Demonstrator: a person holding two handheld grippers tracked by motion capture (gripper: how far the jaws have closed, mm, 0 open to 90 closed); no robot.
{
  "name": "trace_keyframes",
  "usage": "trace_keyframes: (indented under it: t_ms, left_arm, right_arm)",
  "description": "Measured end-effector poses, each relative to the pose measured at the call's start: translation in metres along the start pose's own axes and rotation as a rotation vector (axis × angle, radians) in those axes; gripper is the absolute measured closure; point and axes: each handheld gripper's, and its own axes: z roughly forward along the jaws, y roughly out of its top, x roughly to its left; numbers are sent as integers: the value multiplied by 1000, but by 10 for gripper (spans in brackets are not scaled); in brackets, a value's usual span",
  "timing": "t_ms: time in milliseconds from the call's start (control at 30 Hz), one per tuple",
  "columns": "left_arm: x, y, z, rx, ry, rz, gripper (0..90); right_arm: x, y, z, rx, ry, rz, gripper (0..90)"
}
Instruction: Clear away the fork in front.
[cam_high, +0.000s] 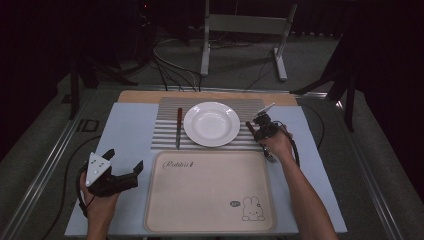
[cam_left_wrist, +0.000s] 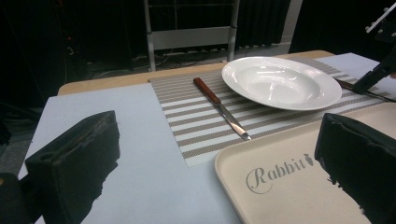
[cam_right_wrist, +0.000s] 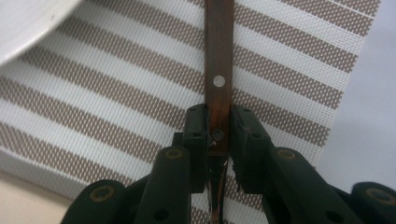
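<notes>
right claw (cam_right_wrist: 218, 133) clamps wooden handle (cam_right_wrist: 218, 70) (over striped mat (cam_right_wrist: 116, 102)).

One plate (cam_high: 211, 123), one knife (cam_high: 178, 128), one fork (cam_high: 270, 157), one striped placemat (cam_high: 167, 134), one tray (cam_high: 210, 195)

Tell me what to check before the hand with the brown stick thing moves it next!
1. Right gripper closed on the brown handle of the utensil: ok, jaws sit against both its sides.
2. Grip centred on the handle: ok in the right gripper view.
3. Utensil lifted off the striped placemat: cannot tell.
4. White plate apart from the right gripper: ok, a gap shows in the high view.
5. Left gripper out of the way: ok, open, beside the beige tray.
6. Knife left of the plate undisturbed: ok, lying flat on the placemat.
</notes>
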Motion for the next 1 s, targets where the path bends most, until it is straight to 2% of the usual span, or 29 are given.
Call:
trace_keyframes:
  t_ms: [67,233,267,300,333,367,433,533,600,700,767,1000]
  left_arm:
    - [0,0,0,2,-1,1,7]
    - [0,0,1,4,0,3,8]
    - [0,0,2,5,1,1,8]
    - [1,0,2,9,3,1,8]
    - [1,0,2,9,3,1,8]
    - [1,0,2,9,3,1,8]
    - [0,0,2,9,4,5,8]
    - [-1,0,2,11,2,6,8]
    - [-1,-1,3,12,1,6,8]
    - [-1,-1,3,14,2,9,8]
    - [-2,-1,3,16,2,10,8]
    - [-2,-1,4,19,4,10,8]
  right_arm:
    - [1,-1,-1,5,0,-31,776]
    - [1,-7,-3,-31,16,-52,778]
    - [1,-10,-6,-63,24,-56,779]
    - [1,-16,-12,-130,34,-65,779]
    - [3,-18,-16,-159,27,-71,779]
    - [3,-18,-16,-159,27,-71,779]
    - [5,-23,-23,-223,24,-87,779]
    - [8,-28,-34,-291,20,-98,779]
    - [11,-30,-42,-325,25,-114,779]
    - [16,-32,-52,-366,8,-139,779]
    - [19,-31,-57,-382,19,-146,778]
    - [28,-33,-72,-439,54,-141,778]
